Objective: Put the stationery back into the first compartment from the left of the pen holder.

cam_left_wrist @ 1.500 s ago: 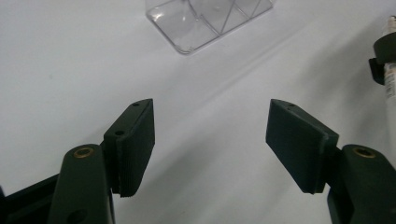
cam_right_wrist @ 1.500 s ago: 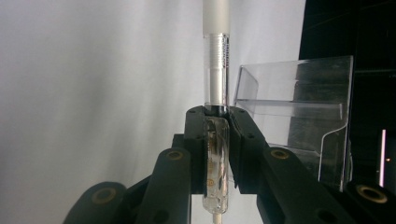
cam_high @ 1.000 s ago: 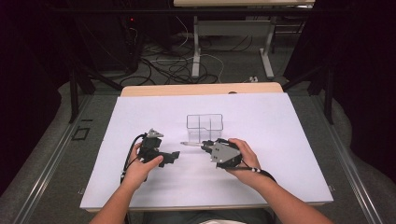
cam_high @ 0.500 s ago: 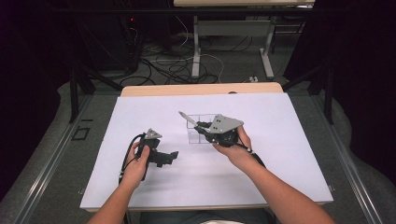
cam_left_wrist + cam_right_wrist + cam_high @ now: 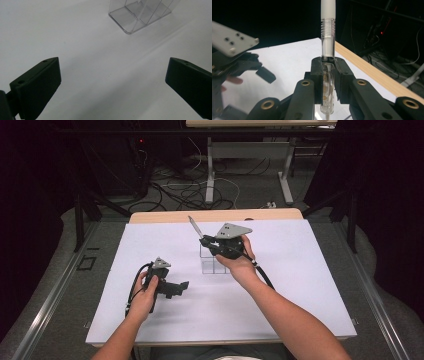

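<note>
A pen [image 5: 195,227] with a clear barrel and white upper part sticks up and to the left from my right gripper [image 5: 207,241], which is shut on it above a clear plastic compartment box [image 5: 212,264]. In the right gripper view the pads clamp the pen [image 5: 328,37] around its clear barrel, within my right gripper [image 5: 328,72]. My left gripper [image 5: 181,286] rests low on the white sheet, left of and nearer than the box, open and with nothing in it. Its view shows my left gripper [image 5: 112,85] with jaws wide apart and the box [image 5: 140,15] ahead.
A white sheet [image 5: 300,270] covers the wooden table [image 5: 215,215], whose far edge shows beyond it. Cables and table legs lie on the dark floor past that edge. Bare sheet extends to the right and along the front.
My right gripper has lifted off the sheet with the pen and moved farther away, over the clear box, and the pen now tilts upward. The left gripper has stayed put.
</note>
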`<state>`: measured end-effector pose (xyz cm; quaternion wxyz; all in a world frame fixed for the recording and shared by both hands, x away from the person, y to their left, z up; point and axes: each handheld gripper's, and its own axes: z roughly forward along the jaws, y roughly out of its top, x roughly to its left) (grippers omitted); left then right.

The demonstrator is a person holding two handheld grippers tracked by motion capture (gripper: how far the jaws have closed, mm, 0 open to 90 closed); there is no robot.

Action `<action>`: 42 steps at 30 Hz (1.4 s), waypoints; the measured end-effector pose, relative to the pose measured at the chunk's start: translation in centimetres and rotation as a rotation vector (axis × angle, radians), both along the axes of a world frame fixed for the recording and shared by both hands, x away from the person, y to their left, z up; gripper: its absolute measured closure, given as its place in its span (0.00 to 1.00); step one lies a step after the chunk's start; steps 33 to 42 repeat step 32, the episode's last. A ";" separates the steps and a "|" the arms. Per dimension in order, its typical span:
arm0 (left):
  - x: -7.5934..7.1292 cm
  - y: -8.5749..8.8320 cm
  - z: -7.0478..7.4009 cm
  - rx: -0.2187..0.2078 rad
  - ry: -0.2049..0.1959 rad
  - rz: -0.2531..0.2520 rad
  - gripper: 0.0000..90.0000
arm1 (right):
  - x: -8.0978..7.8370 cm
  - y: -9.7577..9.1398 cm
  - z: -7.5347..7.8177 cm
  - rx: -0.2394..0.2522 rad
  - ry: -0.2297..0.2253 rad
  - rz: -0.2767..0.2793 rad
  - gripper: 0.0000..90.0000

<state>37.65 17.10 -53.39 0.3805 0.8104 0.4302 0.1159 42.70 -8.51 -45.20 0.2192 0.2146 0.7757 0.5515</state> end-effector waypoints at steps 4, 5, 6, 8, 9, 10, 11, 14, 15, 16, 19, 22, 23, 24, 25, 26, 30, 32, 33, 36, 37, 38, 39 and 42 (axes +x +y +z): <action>0.0 0.0 0.0 0.009 -0.001 -0.009 0.00 | 1.0 0.6 -0.8 0.030 0.061 -0.043 0.88; 0.0 0.0 0.0 0.012 -0.001 -0.009 0.00 | 1.2 0.7 -1.0 0.028 0.075 -0.049 0.88; 0.0 0.1 0.0 0.015 -0.004 -0.015 0.00 | 1.3 0.8 -1.3 0.033 0.095 -0.059 0.88; 0.1 0.1 0.0 0.023 -0.007 -0.018 0.00 | 1.5 1.1 -1.8 0.024 0.115 -0.073 0.88; 0.1 0.1 0.0 0.023 -0.005 -0.017 0.00 | 1.6 1.2 -2.1 0.010 0.125 -0.085 0.88; 0.1 0.2 0.0 0.020 -0.010 -0.017 0.00 | 1.6 1.3 -2.3 0.007 0.130 -0.090 0.88; 0.1 0.2 0.0 0.018 -0.006 -0.017 0.01 | 1.7 1.5 -2.5 -0.001 0.138 -0.100 0.88; 0.2 0.2 0.0 0.017 -0.012 -0.016 0.00 | 1.7 1.6 -2.9 -0.018 0.156 -0.130 0.88; 0.2 0.2 0.0 0.017 -0.012 -0.017 0.00 | 1.8 1.6 -3.0 -0.024 0.161 -0.133 0.88; 0.2 0.2 0.0 0.020 -0.009 -0.015 0.00 | 1.8 1.6 -3.1 -0.034 0.173 -0.143 0.87; 0.2 0.2 -0.1 0.015 -0.008 -0.016 0.00 | 1.8 1.5 -3.4 -0.041 0.201 -0.163 0.87; 0.2 0.3 -0.1 0.011 -0.010 -0.016 0.00 | 1.8 1.3 -3.5 -0.047 0.208 -0.166 0.83; 0.2 0.3 0.0 0.011 -0.010 -0.015 0.01 | 1.7 1.2 -3.6 -0.042 0.209 -0.166 0.80; 0.2 0.3 0.0 0.009 -0.006 -0.012 0.00 | 1.5 1.0 -3.5 -0.052 0.219 -0.167 0.79; 0.2 0.3 0.0 0.008 -0.010 -0.010 0.00 | 1.4 0.8 -3.6 -0.050 0.206 -0.165 0.76; 0.3 0.4 0.0 0.011 -0.009 -0.008 0.01 | 1.2 0.5 -3.4 -0.059 0.186 -0.158 0.74; 0.3 0.6 0.0 0.004 -0.007 0.001 0.00 | -0.1 -0.9 -2.8 -0.062 0.112 -0.157 0.62; 0.3 0.6 0.0 -0.016 0.005 0.022 0.00 | -0.7 -1.8 -2.6 -0.063 0.114 -0.157 0.57; 0.3 0.6 0.0 -0.016 0.005 0.022 0.00 | -0.7 -1.8 -2.6 -0.063 0.114 -0.157 0.57; 0.3 0.6 0.0 -0.016 0.005 0.022 0.00 | -0.7 -1.8 -2.6 -0.063 0.114 -0.157 0.57; 0.3 0.6 0.0 -0.016 0.005 0.022 0.00 | -0.7 -1.8 -2.6 -0.063 0.114 -0.157 0.57; 0.3 0.6 0.0 -0.016 0.005 0.022 0.00 | -0.7 -1.8 -2.6 -0.063 0.114 -0.157 0.57; 0.3 0.6 0.0 -0.016 0.005 0.022 0.00 | -0.7 -1.8 -2.6 -0.063 0.114 -0.157 0.57; 0.3 0.6 0.0 -0.016 0.005 0.022 0.00 | -0.7 -1.8 -2.6 -0.063 0.114 -0.157 0.57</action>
